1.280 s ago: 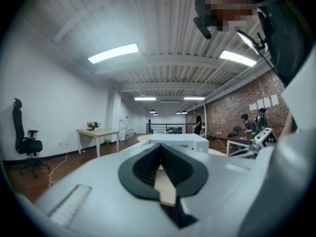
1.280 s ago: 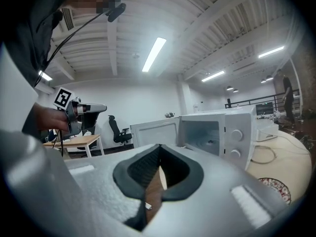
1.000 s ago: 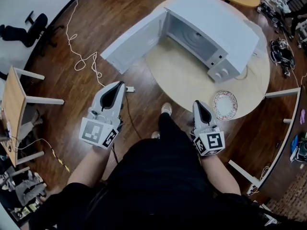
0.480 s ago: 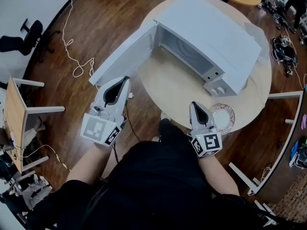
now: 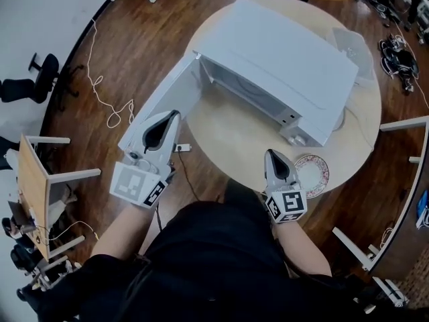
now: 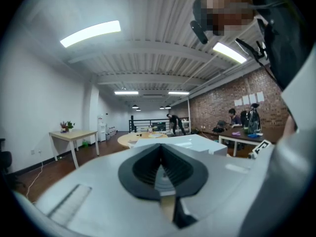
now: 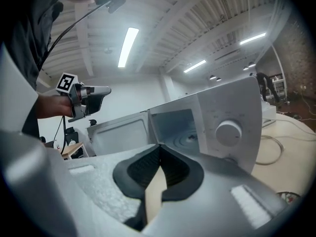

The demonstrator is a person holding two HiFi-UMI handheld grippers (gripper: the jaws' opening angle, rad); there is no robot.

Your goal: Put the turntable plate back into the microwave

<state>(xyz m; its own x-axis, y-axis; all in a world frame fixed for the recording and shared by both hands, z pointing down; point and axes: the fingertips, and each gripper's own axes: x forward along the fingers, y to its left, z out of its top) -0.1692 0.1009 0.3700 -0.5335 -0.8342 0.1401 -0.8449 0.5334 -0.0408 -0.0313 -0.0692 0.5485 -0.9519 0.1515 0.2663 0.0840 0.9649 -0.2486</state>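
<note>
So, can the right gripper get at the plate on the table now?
Probably yes. The plate lies uncovered near the edge of the table, close beside the right gripper, with nothing between them. The gripper is shut and must open first.

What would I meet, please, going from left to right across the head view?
A black office chair → left gripper → right gripper → turntable plate.
</note>
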